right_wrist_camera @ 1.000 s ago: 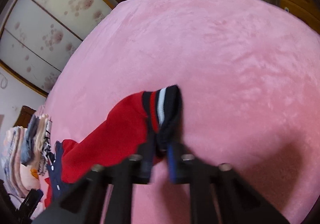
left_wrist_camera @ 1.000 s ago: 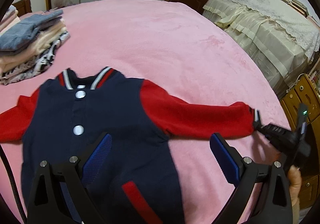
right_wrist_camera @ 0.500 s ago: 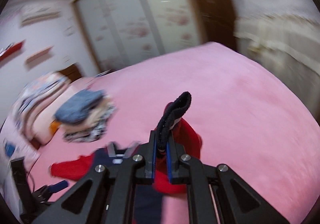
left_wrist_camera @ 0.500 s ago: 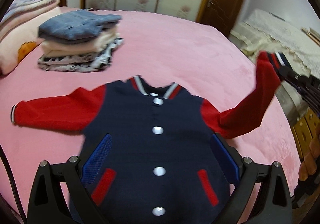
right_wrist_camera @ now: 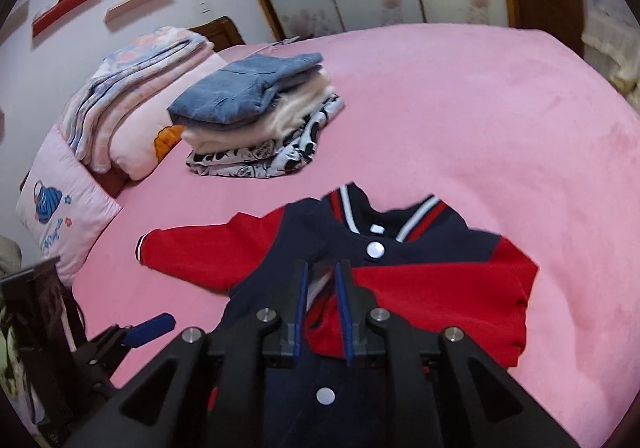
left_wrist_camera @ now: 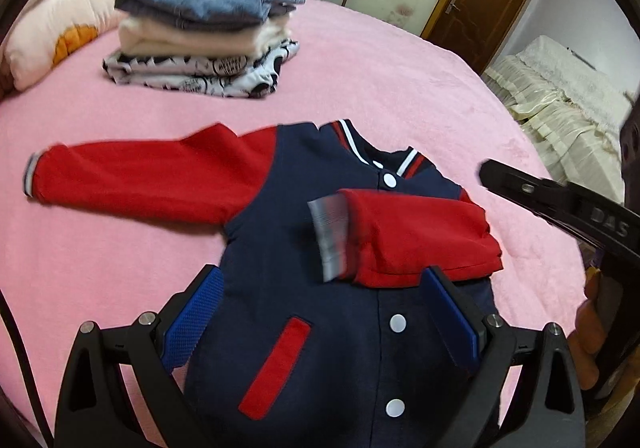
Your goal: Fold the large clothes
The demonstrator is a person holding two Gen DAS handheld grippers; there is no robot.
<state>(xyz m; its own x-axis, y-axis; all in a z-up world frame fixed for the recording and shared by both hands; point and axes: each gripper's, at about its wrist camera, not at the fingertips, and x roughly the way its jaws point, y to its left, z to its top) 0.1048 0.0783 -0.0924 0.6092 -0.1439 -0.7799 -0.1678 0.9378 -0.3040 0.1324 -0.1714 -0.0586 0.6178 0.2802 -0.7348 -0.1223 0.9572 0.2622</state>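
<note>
One red sleeve [left_wrist_camera: 416, 236] is lying folded; your right hand-held gripper [right_wrist_camera: 322, 308], nearly closed, is maybe snagging its cuff, while your left hand-held gripper [left_wrist_camera: 320, 312] is gaping wide, empty.

Navy jacket [left_wrist_camera: 320, 328], red sleeves [left_wrist_camera: 152, 184]; pink bedspread [left_wrist_camera: 400, 80]
</note>
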